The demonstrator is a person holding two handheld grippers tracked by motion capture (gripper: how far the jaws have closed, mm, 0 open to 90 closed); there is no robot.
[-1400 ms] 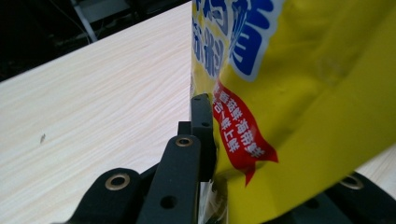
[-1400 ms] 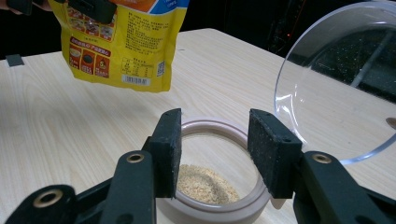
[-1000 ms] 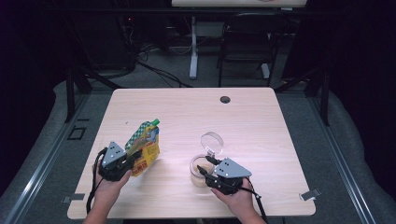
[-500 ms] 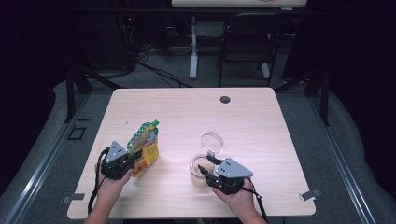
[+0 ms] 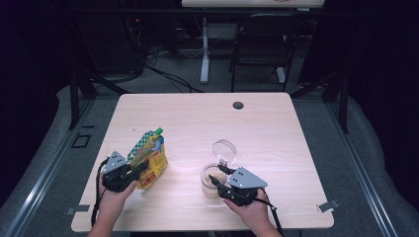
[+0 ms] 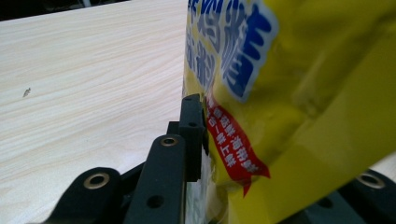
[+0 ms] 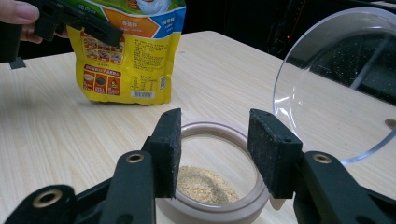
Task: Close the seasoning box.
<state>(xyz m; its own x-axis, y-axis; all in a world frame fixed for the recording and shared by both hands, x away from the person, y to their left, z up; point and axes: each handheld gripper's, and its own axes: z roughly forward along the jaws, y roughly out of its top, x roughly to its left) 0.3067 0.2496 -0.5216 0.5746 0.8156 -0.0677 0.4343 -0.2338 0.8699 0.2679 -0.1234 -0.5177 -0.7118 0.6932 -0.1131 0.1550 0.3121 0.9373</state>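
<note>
A yellow snack pouch [image 5: 148, 158] with a green top stands tilted at the table's front left, its bottom on the wood. My left gripper [image 5: 137, 170] is shut on the pouch's side; one black finger [image 6: 191, 130] presses the pouch [image 6: 303, 93]. A small round jar [image 5: 209, 186] with tan grains in it stands at the front middle, its clear hinged lid [image 5: 224, 149] raised. My right gripper [image 7: 215, 140] is open, its jaws apart just over the jar's near rim [image 7: 210, 127] and holding nothing. The pouch [image 7: 130, 56] and lid [image 7: 336, 84] also lie ahead of it.
The light wooden table [image 5: 276, 133] has a dark cable hole [image 5: 238, 105] near its far edge and metal clips [image 5: 327, 206] at its front corners. A chair [image 5: 262, 44] and a desk leg [image 5: 204, 54] stand on the floor beyond.
</note>
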